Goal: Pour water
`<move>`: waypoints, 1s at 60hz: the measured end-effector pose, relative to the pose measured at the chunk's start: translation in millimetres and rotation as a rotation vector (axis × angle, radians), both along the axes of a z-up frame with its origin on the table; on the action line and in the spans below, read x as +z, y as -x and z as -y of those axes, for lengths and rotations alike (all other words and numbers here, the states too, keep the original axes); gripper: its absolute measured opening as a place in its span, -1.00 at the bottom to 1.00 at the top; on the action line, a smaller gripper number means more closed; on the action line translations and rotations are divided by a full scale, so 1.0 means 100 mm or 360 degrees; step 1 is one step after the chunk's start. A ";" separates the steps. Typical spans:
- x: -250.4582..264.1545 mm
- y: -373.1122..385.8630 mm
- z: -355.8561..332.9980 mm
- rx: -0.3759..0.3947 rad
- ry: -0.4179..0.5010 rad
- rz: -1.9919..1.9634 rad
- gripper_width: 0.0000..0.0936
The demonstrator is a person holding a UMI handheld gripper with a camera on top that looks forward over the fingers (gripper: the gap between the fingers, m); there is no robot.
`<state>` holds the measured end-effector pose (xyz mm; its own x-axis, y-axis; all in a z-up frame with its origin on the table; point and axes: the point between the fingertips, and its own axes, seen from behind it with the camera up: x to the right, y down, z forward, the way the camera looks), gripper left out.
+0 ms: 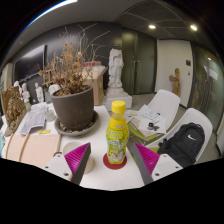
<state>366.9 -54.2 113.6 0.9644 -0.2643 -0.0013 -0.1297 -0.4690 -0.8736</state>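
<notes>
Gripper spread wide, pink pads either side of a yellow-capped bottle with gaps both ways. Bottle upright on a red coaster (only its rim visible) on the white bench. Just beyond and to one side, potted dry plant in a brown pot. Black bag with white logo on a white chair on the other side. White statue far behind.

A white swoosh logo shows on the black fabric bag lying on the white chair. The yellow plastic bottle's label carries print too small to read.
</notes>
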 end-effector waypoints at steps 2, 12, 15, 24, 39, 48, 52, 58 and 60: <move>0.10 0.10 0.11 -0.0002 0.0001 -0.0013 0.84; 0.61 0.60 0.93 -0.0001 0.0057 0.0003 0.83; 0.73 0.75 1.19 -0.0003 0.0069 0.0020 0.83; 1.01 1.24 1.86 0.0045 0.0085 0.0037 0.84; 1.29 1.69 2.64 0.0071 0.0090 0.0152 0.84; 1.31 1.84 2.83 0.0071 0.0082 0.0174 0.84; 1.37 1.90 2.86 0.0082 0.0057 0.0209 0.85; 1.41 2.02 2.90 0.0110 0.0041 0.0150 0.84; 1.39 2.01 2.90 0.0102 0.0034 0.0166 0.84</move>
